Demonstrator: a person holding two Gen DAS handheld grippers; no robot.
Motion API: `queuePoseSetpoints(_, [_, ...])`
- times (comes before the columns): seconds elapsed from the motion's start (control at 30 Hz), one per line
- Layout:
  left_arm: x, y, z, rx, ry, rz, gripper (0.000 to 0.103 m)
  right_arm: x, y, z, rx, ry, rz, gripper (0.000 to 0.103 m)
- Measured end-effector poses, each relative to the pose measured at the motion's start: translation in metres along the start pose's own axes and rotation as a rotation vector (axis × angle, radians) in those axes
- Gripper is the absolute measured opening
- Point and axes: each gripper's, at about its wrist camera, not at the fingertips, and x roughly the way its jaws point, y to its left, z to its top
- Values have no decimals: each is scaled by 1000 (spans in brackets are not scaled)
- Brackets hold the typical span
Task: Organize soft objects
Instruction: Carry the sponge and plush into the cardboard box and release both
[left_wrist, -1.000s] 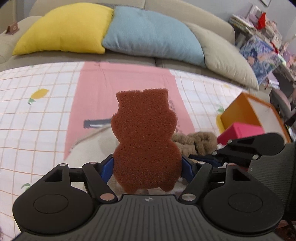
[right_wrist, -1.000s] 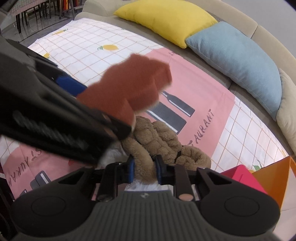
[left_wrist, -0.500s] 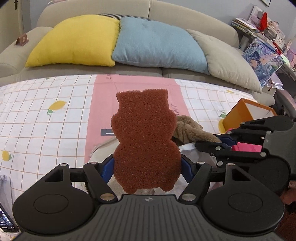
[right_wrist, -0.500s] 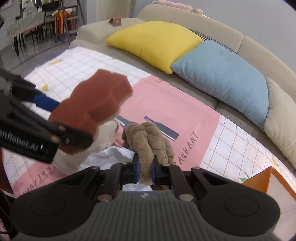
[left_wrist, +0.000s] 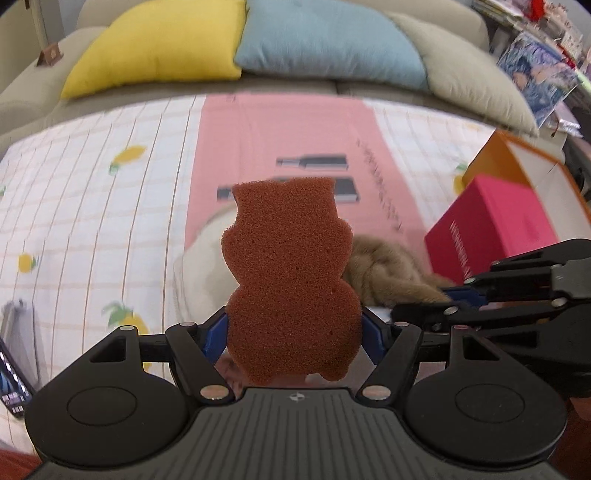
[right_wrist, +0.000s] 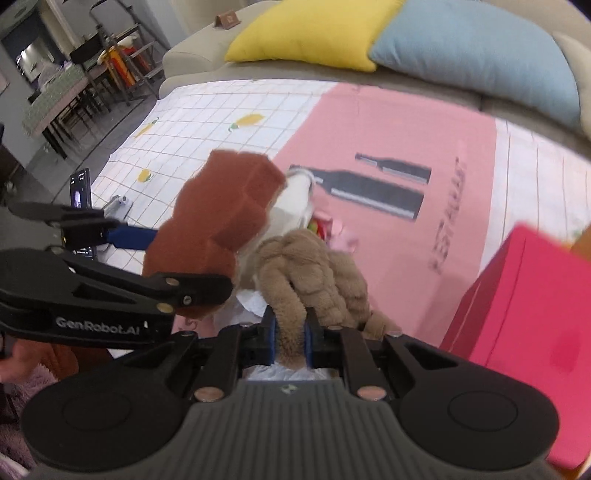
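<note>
My left gripper (left_wrist: 294, 338) is shut on a brown bear-shaped sponge (left_wrist: 290, 277) and holds it upright above the table; the sponge also shows in the right wrist view (right_wrist: 221, 225). My right gripper (right_wrist: 290, 341) is shut on a tan plush knotted toy (right_wrist: 314, 273), lifted a little, just right of the sponge. The plush also shows in the left wrist view (left_wrist: 391, 273), with the right gripper (left_wrist: 458, 295) at its right end.
A pink box (right_wrist: 524, 295) and an orange box (left_wrist: 517, 162) stand to the right. A cream cloth item (left_wrist: 199, 266), white crumpled paper (right_wrist: 251, 302) and small colourful bits (right_wrist: 325, 225) lie under the grippers. A phone (right_wrist: 81, 192) lies at the left. Cushions (left_wrist: 332, 40) line the sofa behind.
Both grippers have tilted down and moved forward over the tablecloth, still holding the sponge and the plush. The pink box now looks closer.
</note>
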Motion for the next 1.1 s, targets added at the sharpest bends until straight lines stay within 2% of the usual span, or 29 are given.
queuePoseSetpoints(0.03, [4, 1, -3, -8, 13, 1, 82, -1, -1, -3, 24, -9, 11, 18])
queuePoseSetpoints(0.07, [6, 2, -6, -10, 21, 0, 82, -2, -3, -4, 57, -17, 26, 18])
queuePoseSetpoints(0.33, [10, -5, -9, 48, 25, 30, 82, -20, -3, -8, 155, -77, 43, 13])
queuePoseSetpoints(0.53, [8, -8, -12, 67, 13, 40, 81, -40, 6, -8, 108, -139, -48, 7])
queuePoseSetpoints(0.83, [-46, -12, 0, 58, -76, 3, 81, -96, -1, -5, 136, -284, -65, 7])
queuePoseSetpoints(1.0, [-76, -26, 6, 61, -114, -4, 81, -132, -3, -8, 159, -357, -79, 7])
queuePoseSetpoints(1.1, [-90, -38, 12, 68, -137, -36, 81, -152, -6, -11, 172, -396, -104, 7])
